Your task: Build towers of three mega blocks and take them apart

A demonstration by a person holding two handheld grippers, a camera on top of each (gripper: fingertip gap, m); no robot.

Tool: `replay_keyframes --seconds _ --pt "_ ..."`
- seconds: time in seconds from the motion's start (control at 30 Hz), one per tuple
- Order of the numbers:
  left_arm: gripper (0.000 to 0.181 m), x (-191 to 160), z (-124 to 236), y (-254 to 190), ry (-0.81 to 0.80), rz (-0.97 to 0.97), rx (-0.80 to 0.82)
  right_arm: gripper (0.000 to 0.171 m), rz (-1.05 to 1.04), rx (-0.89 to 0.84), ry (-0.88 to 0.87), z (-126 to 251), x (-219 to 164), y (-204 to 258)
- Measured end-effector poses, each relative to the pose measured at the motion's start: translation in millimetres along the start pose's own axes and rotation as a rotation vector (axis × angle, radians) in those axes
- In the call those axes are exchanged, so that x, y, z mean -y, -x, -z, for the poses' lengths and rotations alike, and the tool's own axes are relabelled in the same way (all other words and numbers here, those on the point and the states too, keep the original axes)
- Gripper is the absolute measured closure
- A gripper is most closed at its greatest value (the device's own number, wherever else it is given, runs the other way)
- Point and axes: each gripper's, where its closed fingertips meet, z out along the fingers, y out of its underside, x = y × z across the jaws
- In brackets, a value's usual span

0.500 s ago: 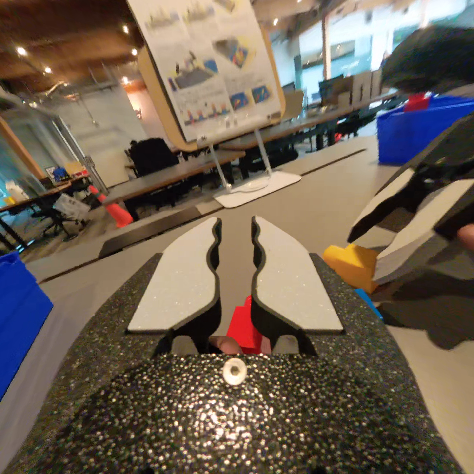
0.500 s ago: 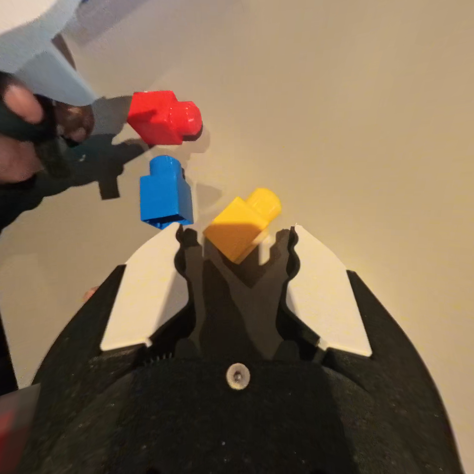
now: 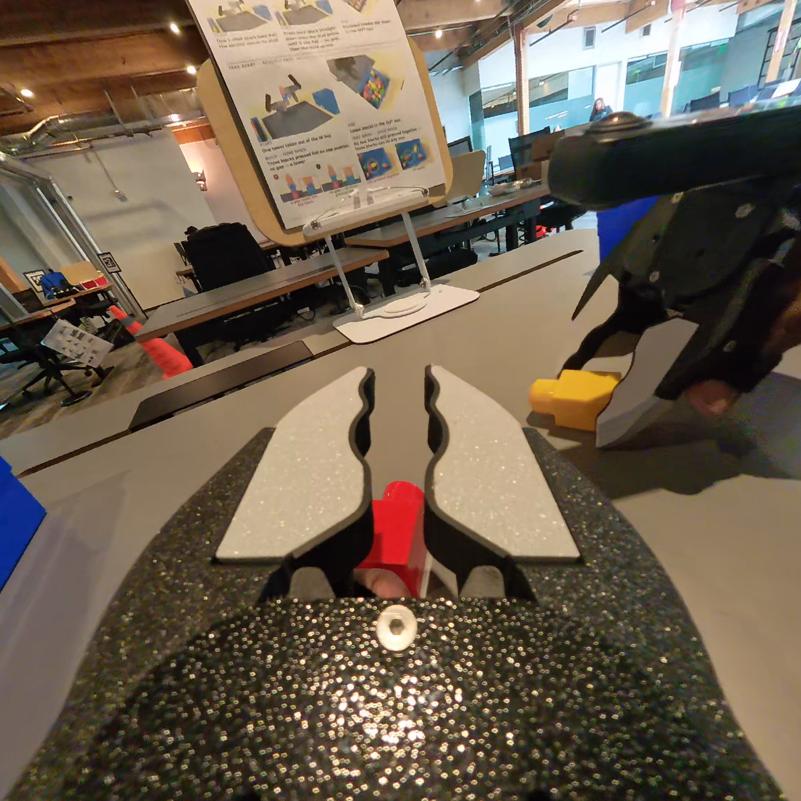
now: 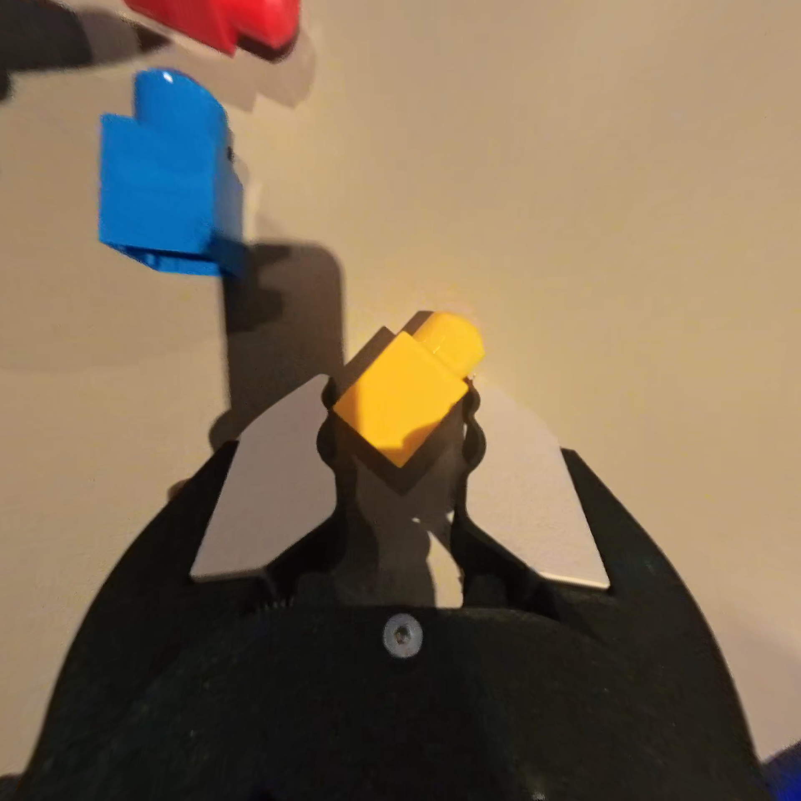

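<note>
Right gripper fingers, parted, now straddle yellow block lying on table, closer than before; grasp looks imminent. Left gripper clenched on red block. Blue block loose nearby.

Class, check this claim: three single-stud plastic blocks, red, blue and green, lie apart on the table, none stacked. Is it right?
One colour is wrong: the third block is yellow, not green, as the right wrist view shows. The red and blue ones lie apart, unstacked.
</note>
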Motion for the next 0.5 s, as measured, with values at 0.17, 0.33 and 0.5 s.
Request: replay_keyframes --seconds 0.17,0.33,0.5 --pt "0.160 -1 1 0 0.012 -0.045 0.019 0.100 -0.185 0.022 -0.059 11 11 -7" --pt "0.161 -3 2 1 0.025 -0.086 0.038 0.113 -0.272 -0.095 0.056 13 -3 -21" --pt "0.162 -4 1 1 0.032 -0.105 0.044 0.130 -0.239 -0.040 0.149 3 -14 -6"
